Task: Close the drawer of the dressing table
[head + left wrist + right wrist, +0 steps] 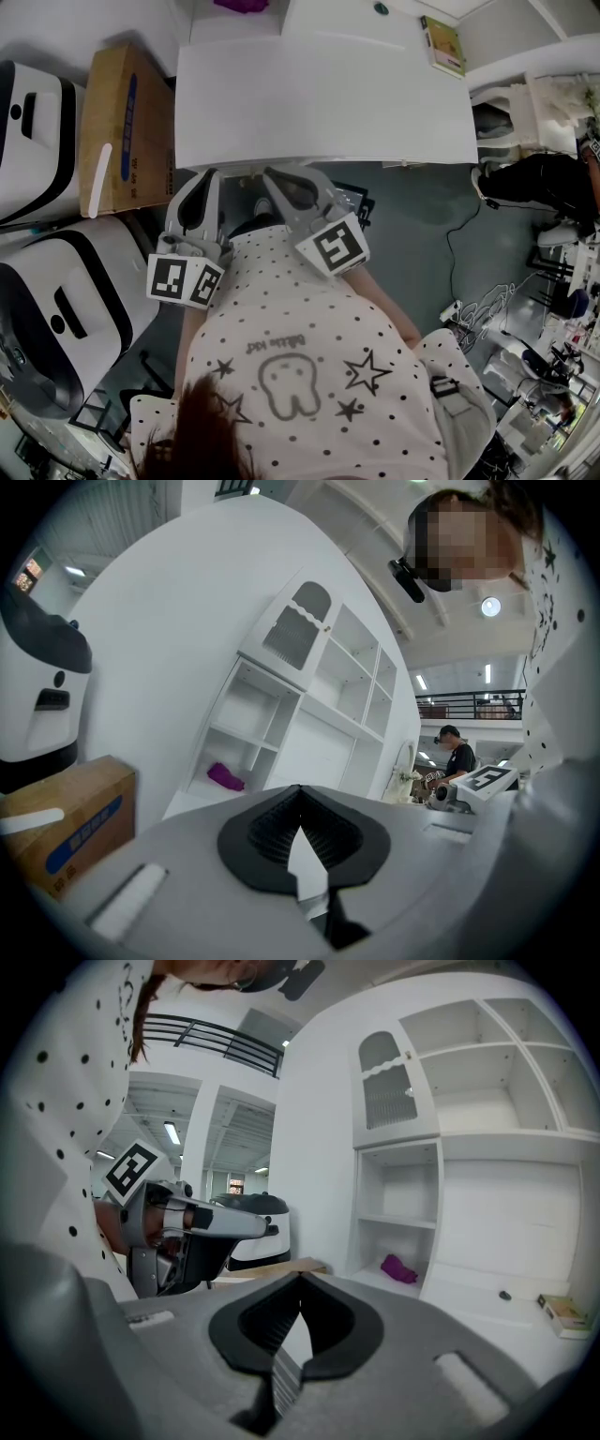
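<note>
One white desk [328,94], the dressing table, fills the head view at 12 o'clock, with white shelves [403,1194] rising at its back. Its drawer would sit under the front edge, which the top hides from above, so I cannot tell whether it is pushed in. Two white machines with black trim stand to the side, one at 9 o'clock [37,141] and one at 8 o'clock [66,319]. A brown cardboard box [122,131] lies between the upper machine and the desk, at 10 o'clock. The person's dotted shirt [309,375] covers 6 o'clock. The left gripper [211,178] and the right gripper [272,178] sit side by side just above it, both tips at the desk's front edge; contact cannot be made out. Each gripper's own view shows its jaws brought together at the tips with nothing between them, the left gripper facing the shelves, the right gripper likewise. A book [442,45] rests on the desk top at 1 o'clock. A small purple thing [400,1268] lies on a low shelf.
</note>
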A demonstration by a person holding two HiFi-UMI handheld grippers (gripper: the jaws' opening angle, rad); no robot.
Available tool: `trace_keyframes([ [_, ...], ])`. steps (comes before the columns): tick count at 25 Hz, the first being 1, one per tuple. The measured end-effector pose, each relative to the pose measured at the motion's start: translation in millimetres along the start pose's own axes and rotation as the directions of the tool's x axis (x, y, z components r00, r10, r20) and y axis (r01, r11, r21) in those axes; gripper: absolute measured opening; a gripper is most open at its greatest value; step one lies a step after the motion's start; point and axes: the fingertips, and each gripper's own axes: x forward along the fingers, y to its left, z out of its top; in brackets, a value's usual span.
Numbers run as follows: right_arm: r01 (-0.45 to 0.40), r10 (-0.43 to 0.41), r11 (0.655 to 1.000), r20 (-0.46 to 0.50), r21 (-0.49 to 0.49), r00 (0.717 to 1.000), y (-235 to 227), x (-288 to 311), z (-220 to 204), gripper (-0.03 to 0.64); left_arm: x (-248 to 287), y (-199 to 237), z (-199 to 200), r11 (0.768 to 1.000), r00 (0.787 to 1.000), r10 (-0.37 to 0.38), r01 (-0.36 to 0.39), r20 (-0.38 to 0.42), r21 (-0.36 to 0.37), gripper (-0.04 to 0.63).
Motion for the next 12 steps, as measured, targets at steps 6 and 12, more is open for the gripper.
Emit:
trace_keyframes([
  [6,0.012,-0.012,1.0,0.012,0.004,1.0,-2.2,0.9,3.4,-0.005,1.7,2.8,1.6,1.0,1.0,0.0,0.0,-0.005,-0.004,0.003],
  [12,0.017,-0.017,1.0,-0.008,0.022,1.0,-1.4,2.4,-0.9,-0.005,5.6,3.8,-3.4,1.0,0.999,-0.011,0.011,-0.033,-0.004,0.003],
])
